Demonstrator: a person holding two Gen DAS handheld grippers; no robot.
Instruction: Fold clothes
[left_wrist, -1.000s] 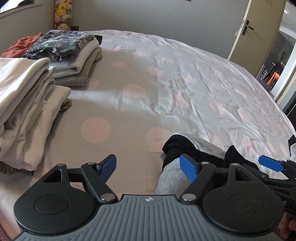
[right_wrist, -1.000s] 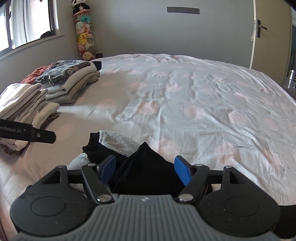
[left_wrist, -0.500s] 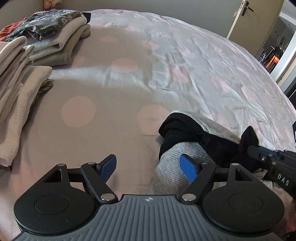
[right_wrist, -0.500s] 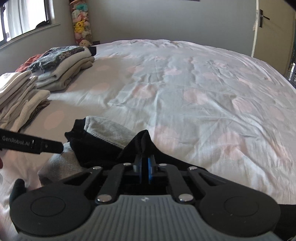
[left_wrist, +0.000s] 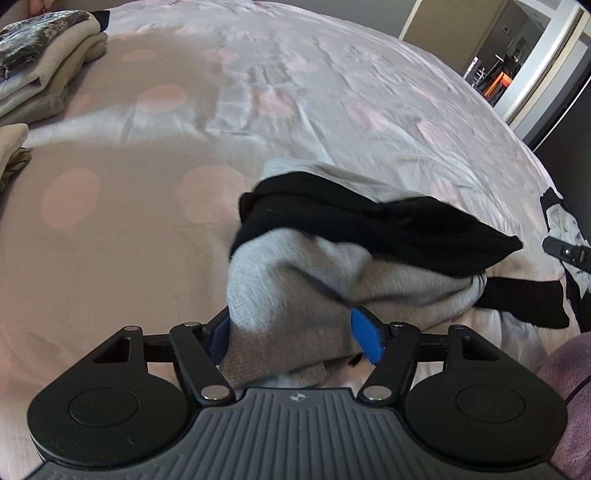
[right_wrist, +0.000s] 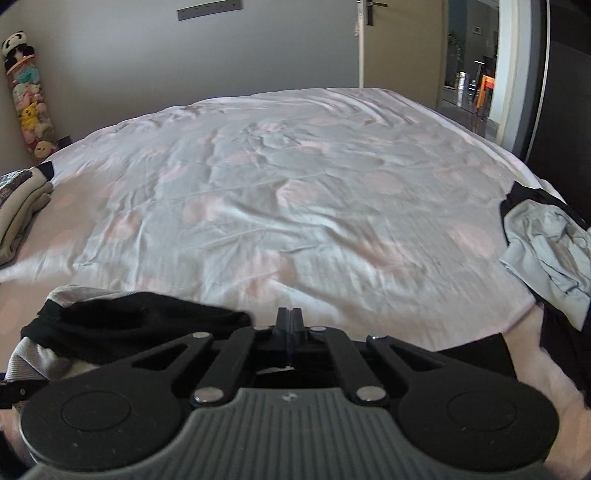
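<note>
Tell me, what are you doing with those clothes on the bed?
A person holding a gripper in each hand is starting on a crumpled grey and black garment at the near edge of the bed. The left gripper has just been closing around the grey cloth. The right gripper is shut beside the black part; whether it pinches any cloth is unclear. Folded piles already sit at the left.

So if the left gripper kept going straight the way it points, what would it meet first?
The grey garment: its bunched fabric already sits between the left gripper jaws, which have just been closing. Beyond it lies the black garment.
</note>
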